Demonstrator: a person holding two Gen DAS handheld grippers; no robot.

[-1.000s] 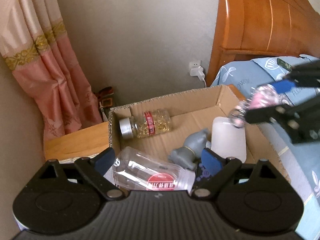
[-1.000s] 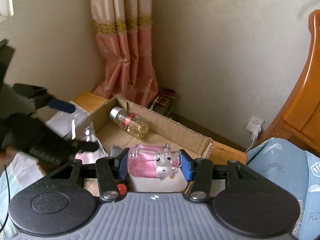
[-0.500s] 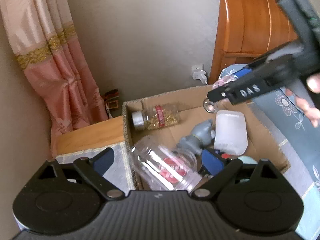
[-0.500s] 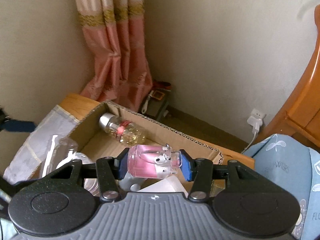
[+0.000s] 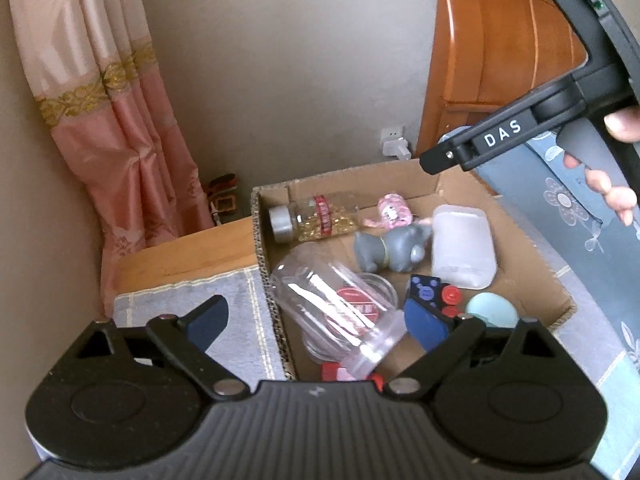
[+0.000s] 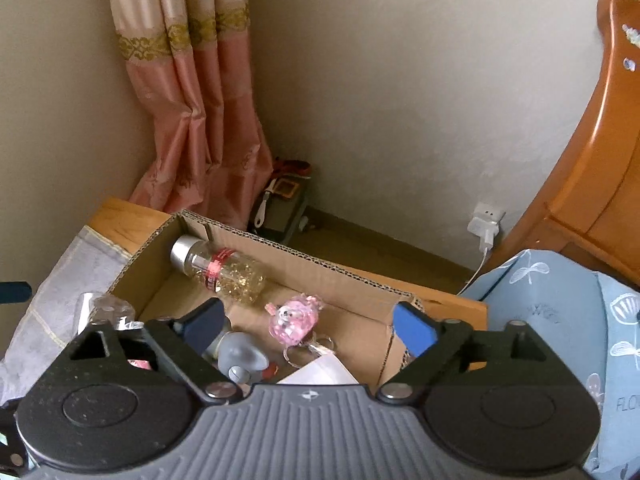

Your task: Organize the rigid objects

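The right tongs (image 6: 308, 326) are springing open over the cardboard box (image 6: 320, 264), with nothing between their blue pads: the pink keychain toy (image 6: 296, 320) lies loose on the box floor below them, just beside the gold-flake bottle (image 6: 220, 270). The left tongs (image 5: 316, 320) stand wide apart around the clear plastic jar (image 5: 340, 316), which leans over the box's near-left corner; whether a pad touches it cannot be told, so it reads as let go rather than gripped.

The step in hand looks like dropping items into the box. To do it well, the right tongs should lift straight up clear of the far rim, and the left should see the jar tip inward, not over the edge onto the cloth-covered desk (image 5: 200, 300). The grey elephant figure (image 5: 394, 250) and the white container (image 5: 462, 252) leave little floor free.
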